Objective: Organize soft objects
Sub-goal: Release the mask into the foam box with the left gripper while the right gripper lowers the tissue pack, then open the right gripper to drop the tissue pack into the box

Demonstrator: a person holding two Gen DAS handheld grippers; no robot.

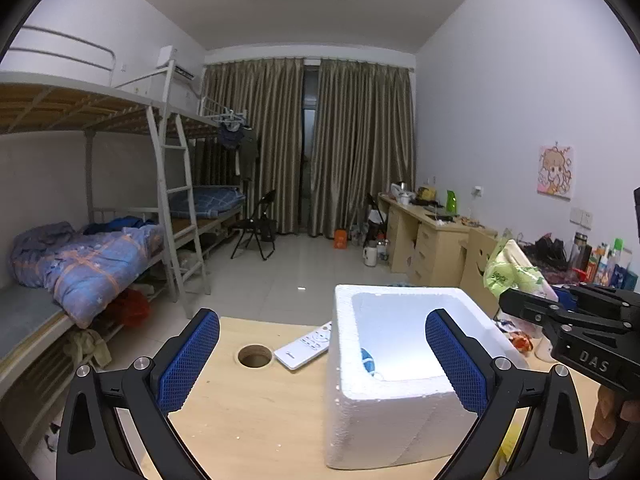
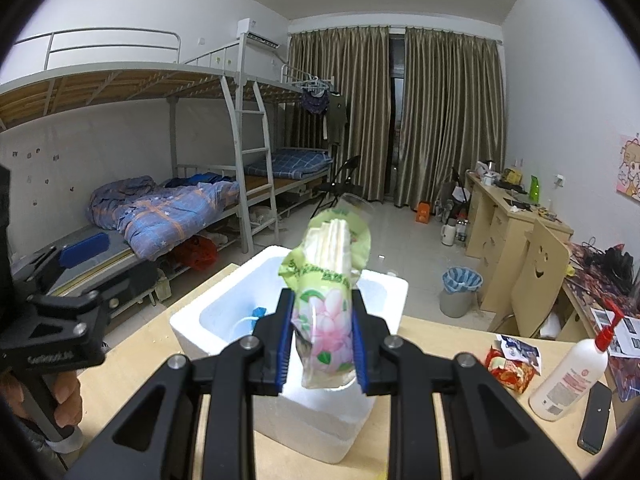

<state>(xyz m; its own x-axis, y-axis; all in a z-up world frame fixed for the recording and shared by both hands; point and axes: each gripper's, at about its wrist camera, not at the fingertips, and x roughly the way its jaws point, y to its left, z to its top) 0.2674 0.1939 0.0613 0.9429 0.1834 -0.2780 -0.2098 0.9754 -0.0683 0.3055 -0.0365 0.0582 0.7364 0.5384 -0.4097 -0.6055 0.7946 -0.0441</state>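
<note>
White foam fills the middle of this dorm-room scene: an open-topped white polystyrene box point(image 1: 404, 376) stands on the pale wooden surface point(image 1: 256, 420), waiting for soft things. At far left, the left tongs point(image 1: 322, 364) stand spread as wide as they go, blue-padded fingers point(image 1: 188, 360) apart and nothing between them, with the box's near wall just ahead and a little to their right. A round cable hole point(image 1: 255, 356) and a flat white remote control point(image 1: 306, 346) lie on the surface just left of the box. Inside the box, against its left wall, a small blue-and-white item point(image 1: 368, 360) already rests; what it is cannot be made out.

Further right, the right tongs point(image 2: 320, 344) are clenched on a soft green plastic pack of tissues printed with pink flowers point(image 2: 328, 280). The pack's long axis runs up and away from the tongs, its open top leaning over the box's cavity, its lower end pinched between the pads above the near rim. The box lies directly ahead of and below the pack, so the right hand looks the nearer one for the drop; a short push forward and a release would seem enough.

At far right, a white pump bottle with a red nozzle point(image 2: 568, 372), a red snack wrapper point(image 2: 510, 372) and a black phone point(image 2: 596, 416) sit on the surface.
</note>
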